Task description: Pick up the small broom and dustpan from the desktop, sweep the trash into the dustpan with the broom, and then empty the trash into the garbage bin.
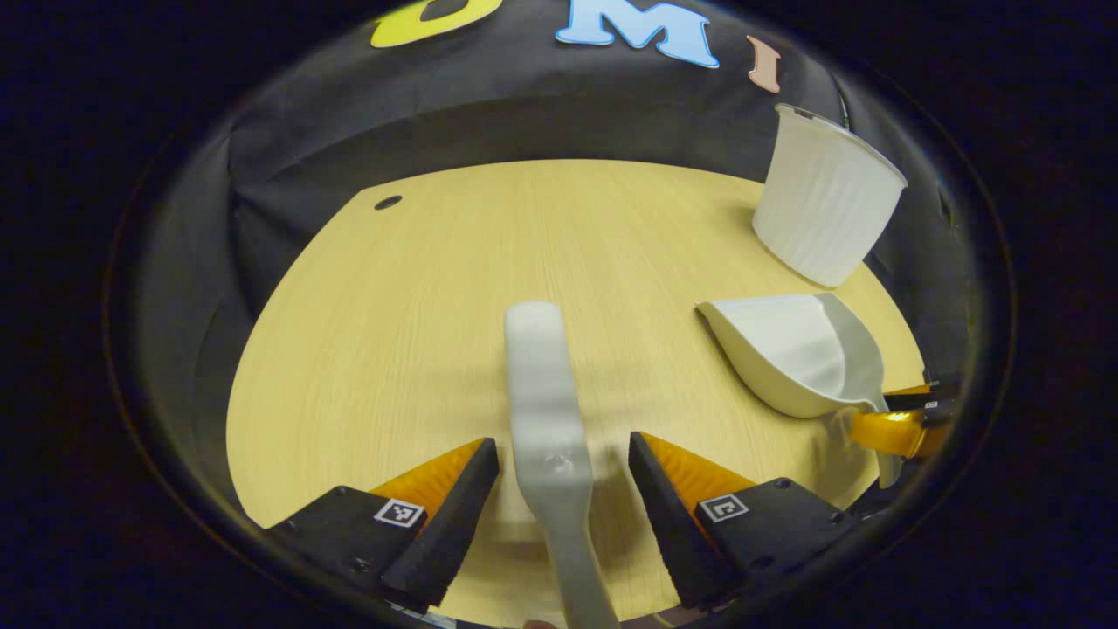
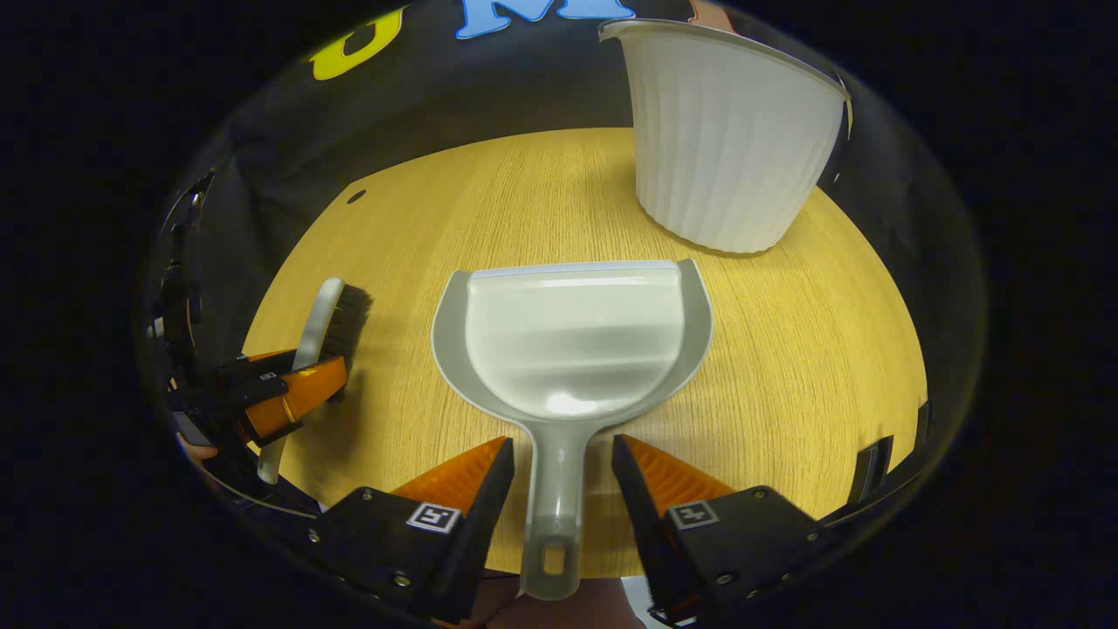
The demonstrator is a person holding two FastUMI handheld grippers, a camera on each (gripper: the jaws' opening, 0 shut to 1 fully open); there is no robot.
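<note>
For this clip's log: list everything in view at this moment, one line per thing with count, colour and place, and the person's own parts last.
Small broom with pale grey plastic handle and dark bristles: 1, pale grey and black, left part of the table, its handle between the left gripper's fingers.
Pale grey plastic dustpan: 1, pale grey with a darker rim, middle of the table, handle between the right gripper's fingers.
White ribbed plastic garbage bin: 1, white, upright at the far right of the table, beyond the dustpan.
Light wooden table: 1, yellowish wood grain, with a small dark hole near its far left edge.
Black cloth wall: 1, black, behind the table.
Left gripper: 1, jaws apart around the broom handle.
Right gripper: 1, jaws apart around the dustpan handle.
</note>
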